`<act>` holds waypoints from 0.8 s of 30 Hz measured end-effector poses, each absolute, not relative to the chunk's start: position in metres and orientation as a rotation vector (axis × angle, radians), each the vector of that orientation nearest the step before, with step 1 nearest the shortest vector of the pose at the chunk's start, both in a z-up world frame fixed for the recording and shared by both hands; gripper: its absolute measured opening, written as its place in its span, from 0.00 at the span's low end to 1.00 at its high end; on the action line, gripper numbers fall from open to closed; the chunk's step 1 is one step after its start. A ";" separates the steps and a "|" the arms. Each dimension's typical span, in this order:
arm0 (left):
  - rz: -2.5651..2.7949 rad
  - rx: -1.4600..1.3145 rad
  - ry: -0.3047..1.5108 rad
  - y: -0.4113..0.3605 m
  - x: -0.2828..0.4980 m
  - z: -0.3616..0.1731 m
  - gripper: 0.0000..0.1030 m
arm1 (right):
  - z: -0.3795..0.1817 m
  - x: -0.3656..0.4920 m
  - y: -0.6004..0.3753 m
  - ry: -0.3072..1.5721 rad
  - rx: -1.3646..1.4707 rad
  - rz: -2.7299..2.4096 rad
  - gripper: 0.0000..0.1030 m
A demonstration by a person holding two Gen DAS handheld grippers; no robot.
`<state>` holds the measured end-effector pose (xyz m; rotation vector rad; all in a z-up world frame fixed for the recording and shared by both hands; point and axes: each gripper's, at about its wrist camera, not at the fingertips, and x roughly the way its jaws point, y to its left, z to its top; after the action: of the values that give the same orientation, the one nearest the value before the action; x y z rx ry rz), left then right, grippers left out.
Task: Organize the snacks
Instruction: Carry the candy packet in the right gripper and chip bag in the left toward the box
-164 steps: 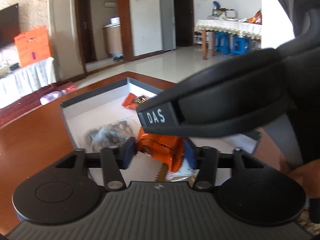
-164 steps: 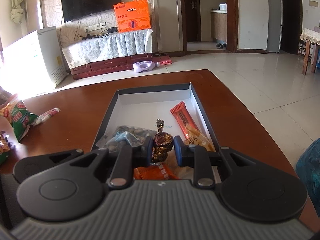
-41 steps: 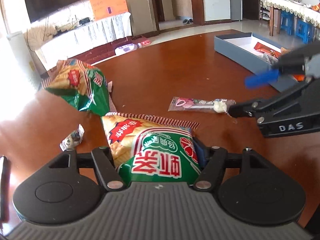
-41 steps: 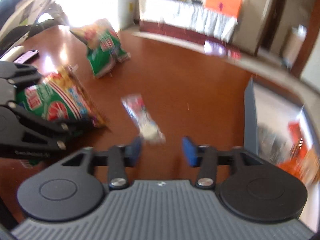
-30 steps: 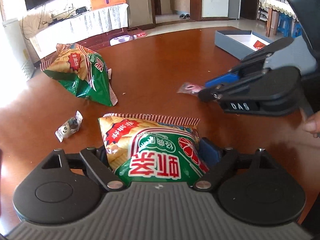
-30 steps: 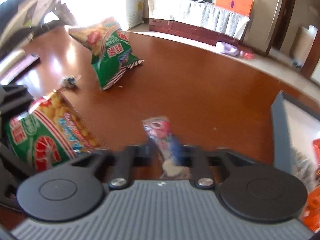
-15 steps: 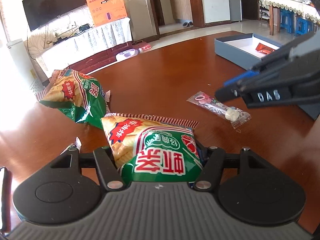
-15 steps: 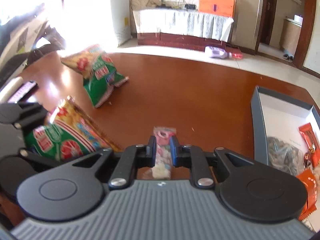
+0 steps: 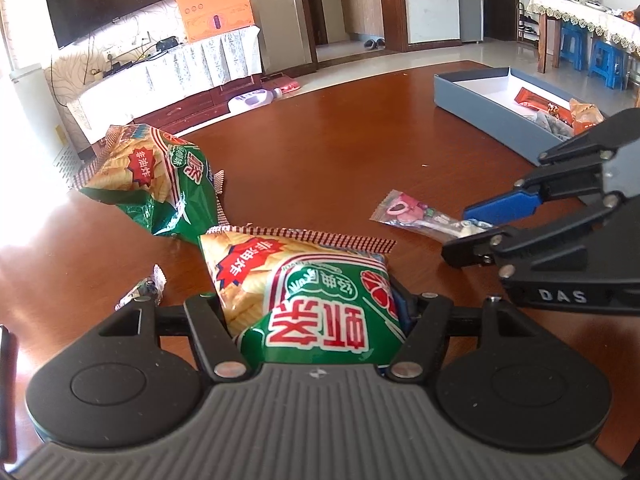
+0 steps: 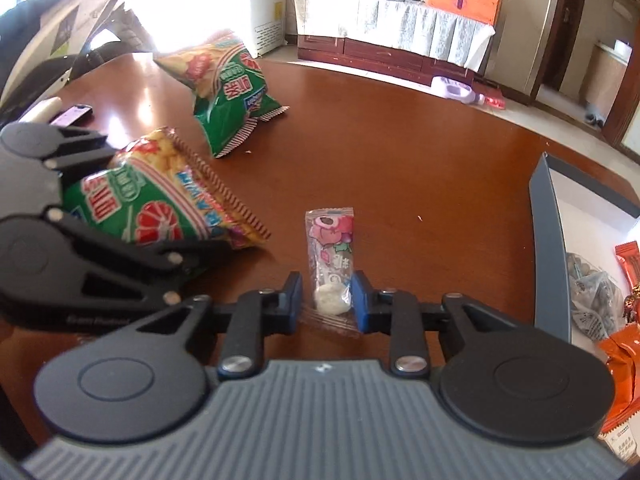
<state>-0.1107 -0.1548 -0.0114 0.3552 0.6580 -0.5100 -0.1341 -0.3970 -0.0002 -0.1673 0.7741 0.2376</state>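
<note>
Brown table: left gripper clamps a chip bag; right gripper is opening around a candy packet, seemingly loose, which may slip free.

A home's living and dining room. A wall-mounted television hangs above a low cabinet draped in a white cloth. A refrigerator stands by dark wooden doorways, slippers lie on the pale tiled floor, and blue stools sit under a lace-covered dining table.
</note>
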 end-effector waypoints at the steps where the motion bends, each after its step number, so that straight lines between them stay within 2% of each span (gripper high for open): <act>1: -0.505 0.356 0.658 -0.155 -0.110 -0.011 0.69 | 0.002 -0.135 -0.398 0.767 -0.158 0.239 0.28; 24: -0.486 0.328 0.515 -0.213 -0.116 0.016 0.67 | 0.055 -0.166 -0.444 0.565 -0.026 0.175 0.28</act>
<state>-0.1162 -0.2129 0.0164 0.3276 0.5145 -0.4858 -0.1659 -0.4442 0.0546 -0.0262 0.5655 0.1755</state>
